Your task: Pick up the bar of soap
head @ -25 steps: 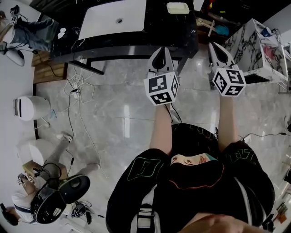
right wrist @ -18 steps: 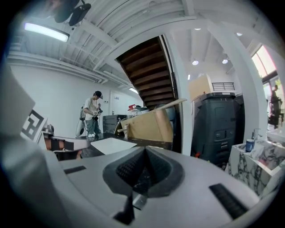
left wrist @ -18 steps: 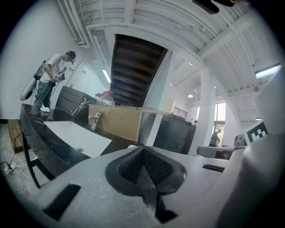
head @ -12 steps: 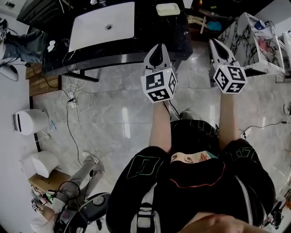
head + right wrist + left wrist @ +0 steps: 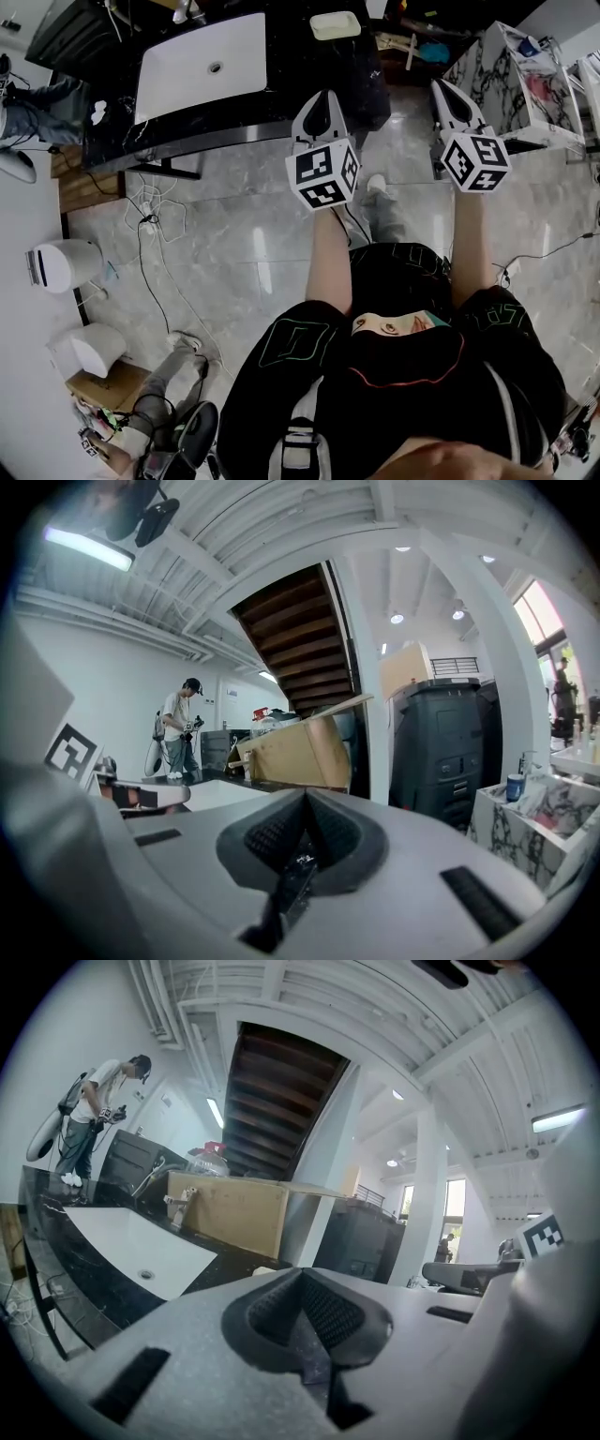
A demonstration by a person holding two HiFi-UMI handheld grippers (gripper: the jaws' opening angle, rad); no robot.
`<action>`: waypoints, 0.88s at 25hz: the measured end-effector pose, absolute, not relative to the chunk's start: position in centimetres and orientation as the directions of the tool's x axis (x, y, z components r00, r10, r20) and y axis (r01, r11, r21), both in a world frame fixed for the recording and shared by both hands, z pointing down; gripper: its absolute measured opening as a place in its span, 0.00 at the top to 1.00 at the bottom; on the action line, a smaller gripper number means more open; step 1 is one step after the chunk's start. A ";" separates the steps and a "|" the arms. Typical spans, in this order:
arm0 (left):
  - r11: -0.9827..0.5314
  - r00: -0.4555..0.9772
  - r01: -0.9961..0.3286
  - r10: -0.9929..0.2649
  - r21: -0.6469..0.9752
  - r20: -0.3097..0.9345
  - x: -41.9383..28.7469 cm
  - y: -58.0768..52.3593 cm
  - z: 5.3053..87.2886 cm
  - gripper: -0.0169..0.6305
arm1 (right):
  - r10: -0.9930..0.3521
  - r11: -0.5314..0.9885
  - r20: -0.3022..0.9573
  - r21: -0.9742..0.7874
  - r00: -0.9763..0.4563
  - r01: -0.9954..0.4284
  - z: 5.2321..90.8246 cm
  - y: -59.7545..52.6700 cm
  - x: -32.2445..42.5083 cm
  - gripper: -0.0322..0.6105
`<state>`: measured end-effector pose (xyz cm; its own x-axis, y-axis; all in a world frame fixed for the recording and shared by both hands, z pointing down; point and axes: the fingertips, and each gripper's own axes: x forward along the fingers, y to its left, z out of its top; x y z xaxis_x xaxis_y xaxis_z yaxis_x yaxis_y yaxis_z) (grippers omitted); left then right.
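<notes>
Standing on a grey polished stone floor point(image 5: 244, 244), I hold my left tool point(image 5: 318, 101) and right tool point(image 5: 446, 92) out before me. Each has its jaws together on nothing. Ahead is a black marbled surface point(image 5: 309, 75) with a white rectangular sink basin point(image 5: 202, 66) set in it. The pale rectangular bar of soap point(image 5: 335, 24) lies near the surface's far right end, right of the basin and well apart from both tools. A brown cardboard box point(image 5: 230, 1211) stands behind the surface.

I can't tell whether the pale block point(image 5: 335, 24) on the far bench point(image 5: 300, 66) is soap or dish; the picture's edge cuts off a person point(image 5: 173, 375) at near left.
</notes>
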<state>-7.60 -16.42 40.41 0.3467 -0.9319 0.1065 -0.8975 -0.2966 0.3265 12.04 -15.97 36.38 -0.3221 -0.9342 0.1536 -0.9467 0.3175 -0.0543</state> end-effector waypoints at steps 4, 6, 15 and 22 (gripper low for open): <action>-0.273 0.316 -0.921 -0.941 0.278 0.122 -8.6 -17.7 40.4 0.96 | -0.933 0.325 0.139 -0.065 -0.331 -0.943 36.1 -17.6 12.1 0.94; -0.270 0.305 -0.932 -0.945 0.242 0.121 -8.8 -18.5 39.9 0.96 | -0.929 0.340 0.126 -0.073 -0.347 -0.938 35.9 -18.7 11.6 0.94; -0.252 0.276 -0.954 -0.950 0.165 0.144 -8.2 -23.9 40.2 0.96 | -0.904 0.400 0.121 -0.099 -0.410 -0.911 36.6 -24.8 10.9 0.94; -0.231 0.257 -0.962 -0.948 0.147 0.186 -6.6 -29.4 41.2 0.96 | -0.895 0.409 0.126 -0.150 -0.428 -0.900 37.6 -31.4 12.9 0.94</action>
<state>-6.56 -29.40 41.18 0.2566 -0.9484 0.1864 -0.9617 -0.2313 0.1473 12.88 -31.43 37.64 -0.4278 -0.8950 0.1262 -0.9001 0.4091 -0.1495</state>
